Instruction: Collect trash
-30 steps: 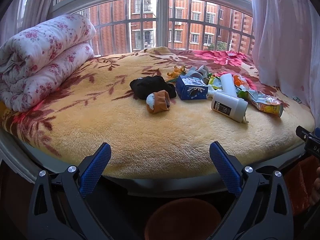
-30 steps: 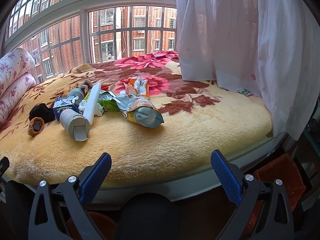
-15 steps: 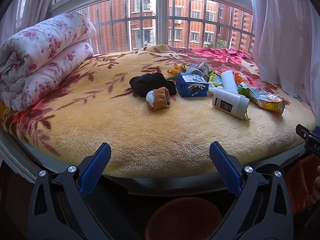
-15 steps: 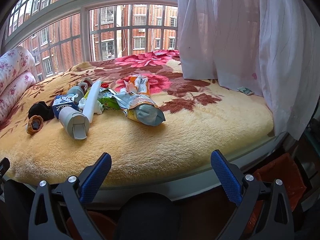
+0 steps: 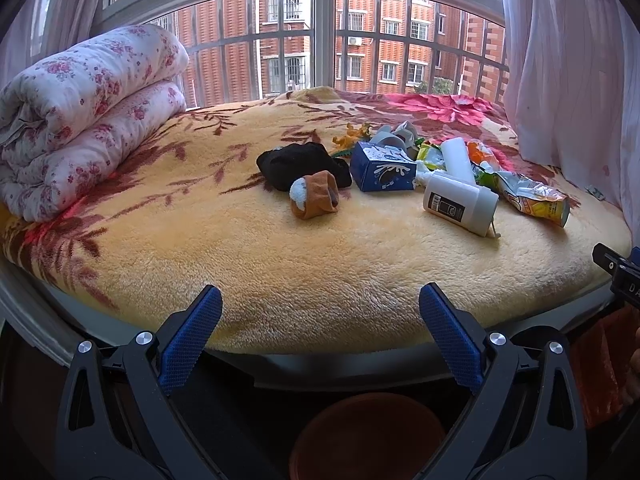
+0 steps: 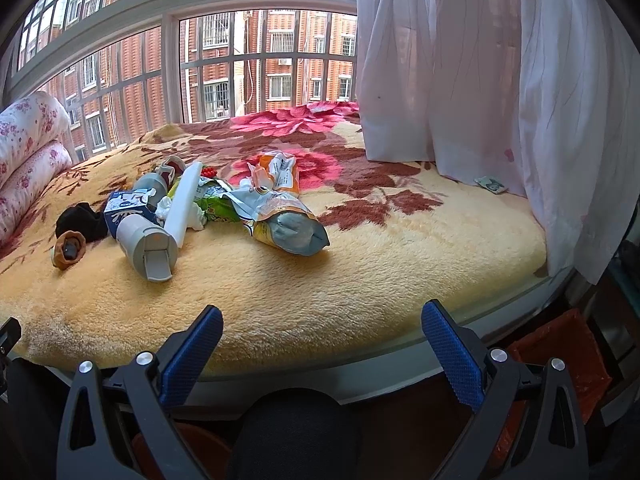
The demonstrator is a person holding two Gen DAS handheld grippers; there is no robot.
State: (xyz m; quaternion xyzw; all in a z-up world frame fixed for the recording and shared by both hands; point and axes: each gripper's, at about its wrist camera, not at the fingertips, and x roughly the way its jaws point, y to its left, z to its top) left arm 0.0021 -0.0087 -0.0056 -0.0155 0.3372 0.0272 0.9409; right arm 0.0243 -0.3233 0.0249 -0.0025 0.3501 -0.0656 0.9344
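A heap of trash lies on the plush yellow blanket (image 5: 280, 256): a blue milk carton (image 5: 382, 168), a white bottle (image 5: 460, 202), a white tube (image 5: 458, 156), a yellow snack bag (image 5: 532, 196) and green wrappers. In the right wrist view the bottle (image 6: 146, 242), the snack bag (image 6: 288, 226) and the carton (image 6: 128, 208) show too. A black sock (image 5: 300, 164) and a brown sock roll (image 5: 314, 196) lie beside the heap. My left gripper (image 5: 320, 312) is open and empty, short of the bed edge. My right gripper (image 6: 322, 332) is open and empty, also short of the edge.
A rolled floral quilt (image 5: 80, 120) lies at the left. A white curtain (image 6: 500, 100) hangs at the right. A brown round bin (image 5: 368, 436) stands below the bed edge, and an orange bin (image 6: 560, 364) at the lower right. A barred window (image 5: 320, 40) is behind.
Both grippers have moved slightly forward and up toward the bed; the trash heap looks a little nearer. Nothing on the blanket has moved.
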